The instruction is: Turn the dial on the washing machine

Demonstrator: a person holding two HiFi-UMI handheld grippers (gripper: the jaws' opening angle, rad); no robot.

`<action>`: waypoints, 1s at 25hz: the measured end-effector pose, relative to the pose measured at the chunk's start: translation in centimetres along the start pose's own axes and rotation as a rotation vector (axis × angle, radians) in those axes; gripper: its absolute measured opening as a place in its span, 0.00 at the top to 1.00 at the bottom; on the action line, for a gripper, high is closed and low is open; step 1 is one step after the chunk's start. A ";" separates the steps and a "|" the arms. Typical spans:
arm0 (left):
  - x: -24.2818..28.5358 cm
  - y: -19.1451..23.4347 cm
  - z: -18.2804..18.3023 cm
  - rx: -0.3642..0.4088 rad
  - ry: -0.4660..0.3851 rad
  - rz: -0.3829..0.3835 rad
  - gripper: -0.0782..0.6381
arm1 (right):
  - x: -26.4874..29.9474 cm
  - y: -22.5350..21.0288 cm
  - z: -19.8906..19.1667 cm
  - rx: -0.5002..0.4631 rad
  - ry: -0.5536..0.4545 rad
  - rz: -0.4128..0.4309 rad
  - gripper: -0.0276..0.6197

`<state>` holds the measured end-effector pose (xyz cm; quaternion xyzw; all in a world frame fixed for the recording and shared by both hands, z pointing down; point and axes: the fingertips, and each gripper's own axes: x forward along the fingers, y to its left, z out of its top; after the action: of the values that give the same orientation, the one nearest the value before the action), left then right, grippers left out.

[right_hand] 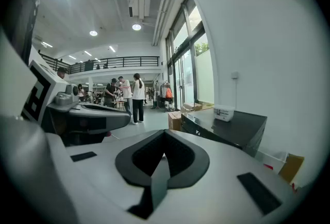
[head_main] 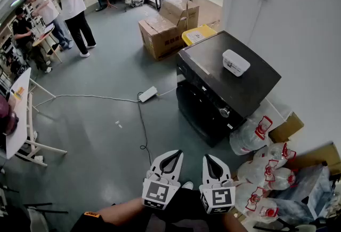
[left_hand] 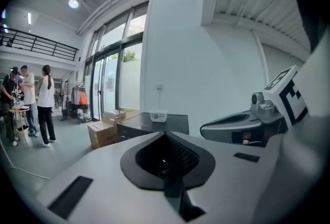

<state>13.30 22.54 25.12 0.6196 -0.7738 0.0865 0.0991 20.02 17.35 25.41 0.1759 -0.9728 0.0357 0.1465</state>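
Well short of the washing machine, both claws empty.
The left claw and right claw are pinched together on nothing; the dial sits on the machine's front, well ahead. Arriving closed, they would likely knock the dial rather than grip it.

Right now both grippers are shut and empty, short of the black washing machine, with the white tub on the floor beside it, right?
No: the head view shows the white tub on top of the black washing machine, not the floor. The left gripper and right gripper are indeed shut, empty and short of it.
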 end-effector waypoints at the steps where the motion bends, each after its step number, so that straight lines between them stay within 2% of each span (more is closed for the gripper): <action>1: 0.1 0.2 0.2 0.006 -0.007 0.003 0.87 | 0.2 0.0 0.1 0.000 -0.003 0.002 0.94; 16: 0.1 1.1 0.8 0.010 -0.019 0.012 0.87 | 1.1 0.2 0.4 0.021 -0.017 0.016 0.94; 25: 2.2 2.5 1.5 0.046 -0.010 -0.030 0.87 | 2.9 -1.9 0.3 0.068 -0.018 -0.060 0.93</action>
<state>10.33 20.66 24.17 0.6338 -0.7627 0.0998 0.0820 18.02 14.58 25.99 0.2102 -0.9666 0.0626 0.1329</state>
